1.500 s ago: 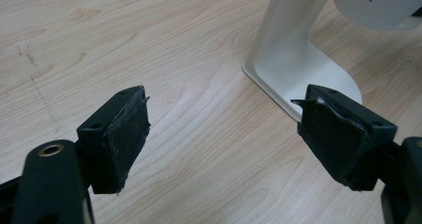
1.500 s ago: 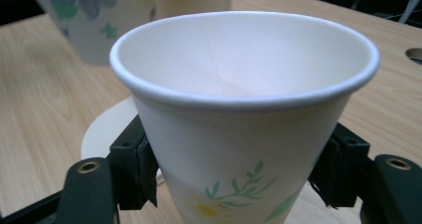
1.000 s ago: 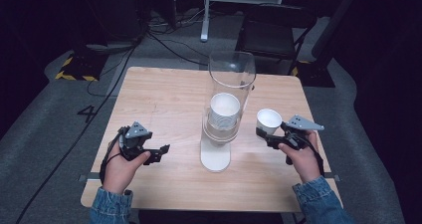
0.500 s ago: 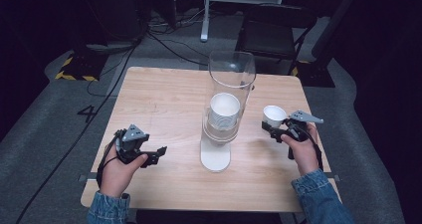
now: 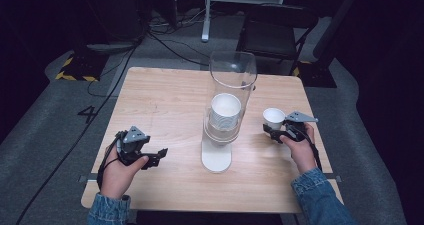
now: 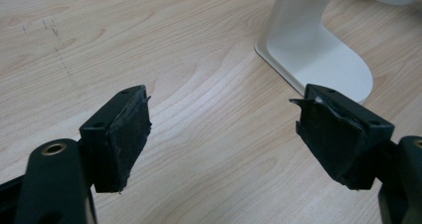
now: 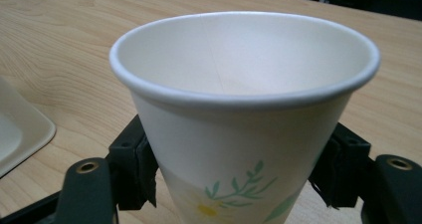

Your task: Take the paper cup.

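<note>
A light wood-grain table (image 5: pixel 165 100) stands on grey carpeted floor (image 5: pixel 45 135). Near the table's middle sits the flat white base (image 5: pixel 216 157) of a cup dispenser, its rounded foot lying directly on the wood; a white post rises from it and carries a clear tube (image 5: pixel 231 92) holding a stack of paper cups (image 5: pixel 226 110). In the left gripper view the same base (image 6: pixel 318 67) rests flush on the wood, and the surrounding surface shows faint scratches. In the right gripper view, a corner of the base (image 7: pixel 22 132) lies on the table (image 7: pixel 64 45) at the left edge.
</note>
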### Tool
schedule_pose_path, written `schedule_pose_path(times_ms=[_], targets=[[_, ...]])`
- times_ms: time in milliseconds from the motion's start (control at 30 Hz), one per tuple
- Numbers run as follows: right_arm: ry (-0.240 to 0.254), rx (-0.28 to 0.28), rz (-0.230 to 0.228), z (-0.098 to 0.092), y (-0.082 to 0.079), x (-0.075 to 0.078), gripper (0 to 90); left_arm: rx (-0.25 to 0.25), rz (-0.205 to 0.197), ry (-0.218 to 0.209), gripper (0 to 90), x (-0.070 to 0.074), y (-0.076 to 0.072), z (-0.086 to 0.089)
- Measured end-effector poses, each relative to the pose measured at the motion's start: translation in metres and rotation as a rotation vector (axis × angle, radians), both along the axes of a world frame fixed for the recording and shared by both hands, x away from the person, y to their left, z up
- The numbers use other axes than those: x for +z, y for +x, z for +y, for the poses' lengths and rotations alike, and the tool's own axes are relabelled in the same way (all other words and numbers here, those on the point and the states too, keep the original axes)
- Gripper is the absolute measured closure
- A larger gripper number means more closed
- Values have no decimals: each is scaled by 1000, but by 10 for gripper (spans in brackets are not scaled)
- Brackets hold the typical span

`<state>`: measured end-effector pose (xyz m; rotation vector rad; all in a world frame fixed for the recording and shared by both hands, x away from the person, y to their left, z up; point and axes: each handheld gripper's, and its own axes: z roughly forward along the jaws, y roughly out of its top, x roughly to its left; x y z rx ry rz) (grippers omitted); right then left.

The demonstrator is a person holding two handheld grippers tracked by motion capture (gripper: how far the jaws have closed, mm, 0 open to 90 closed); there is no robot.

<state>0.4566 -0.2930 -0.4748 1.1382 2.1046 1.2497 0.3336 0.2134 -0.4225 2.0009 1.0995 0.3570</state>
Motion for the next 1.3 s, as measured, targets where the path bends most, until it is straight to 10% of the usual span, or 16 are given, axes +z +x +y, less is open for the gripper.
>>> schedule_pose_path(times_ms=[900, 1300], targets=[[-60, 20, 125, 4, 1, -15, 224, -14, -1, 5, 209, 1, 0, -1], [-76, -19, 111, -2, -6, -10, 159, -16, -1, -3, 208, 2, 2, -1]])
